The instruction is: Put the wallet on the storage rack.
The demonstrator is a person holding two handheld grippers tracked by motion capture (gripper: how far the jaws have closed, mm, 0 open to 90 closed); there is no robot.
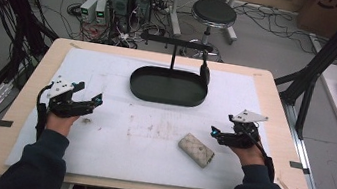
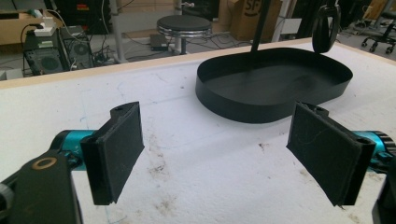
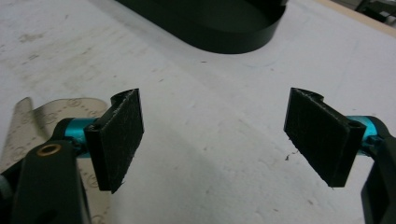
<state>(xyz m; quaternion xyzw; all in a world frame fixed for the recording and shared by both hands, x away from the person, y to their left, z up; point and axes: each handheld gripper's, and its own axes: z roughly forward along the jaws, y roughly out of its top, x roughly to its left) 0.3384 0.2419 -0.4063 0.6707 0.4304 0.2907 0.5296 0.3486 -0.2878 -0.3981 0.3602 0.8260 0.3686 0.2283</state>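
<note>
Nothing started yet as far as I can tell: my left gripper and right gripper both spread wide, empty; pouch lies near the right one, black tray empty

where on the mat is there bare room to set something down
Widest bare patch: the middle of the white mat, bordered by the black oval tray behind, the left gripper and the beige patterned pouch. Strips either side of the tray are also free. It is crowded around the pouch and right gripper.
</note>
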